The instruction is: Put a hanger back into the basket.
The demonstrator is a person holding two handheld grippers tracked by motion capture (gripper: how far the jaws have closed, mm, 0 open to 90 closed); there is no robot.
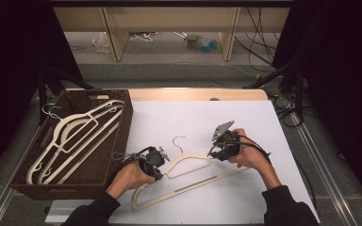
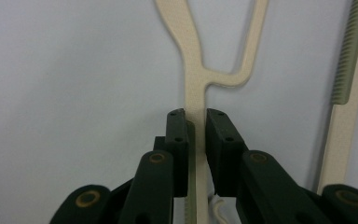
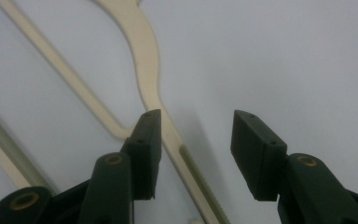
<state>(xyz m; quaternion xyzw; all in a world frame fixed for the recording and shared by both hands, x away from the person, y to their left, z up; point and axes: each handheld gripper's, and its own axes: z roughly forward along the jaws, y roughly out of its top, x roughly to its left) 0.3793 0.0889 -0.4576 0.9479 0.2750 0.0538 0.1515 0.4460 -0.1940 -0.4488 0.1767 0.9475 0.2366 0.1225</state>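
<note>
Now the left gripper (image 2: pixel 196 135) is pinching the cream hanger (image 1: pixel 188 175) near the table's front edge, while the right gripper (image 3: pixel 196 140) is standing open, holding nothing; lifting it toward the brown basket (image 1: pixel 122 136) probably comes next.

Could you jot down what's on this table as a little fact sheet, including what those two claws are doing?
Surface: white table
Item being handled: cream plastic clothes hanger lying flat
Left claw: jaws closed on one hanger arm
Right claw: jaws apart, hanger arm lying between them, ungripped
Container: brown woven basket at the left
Basket contents: more cream hangers
</note>
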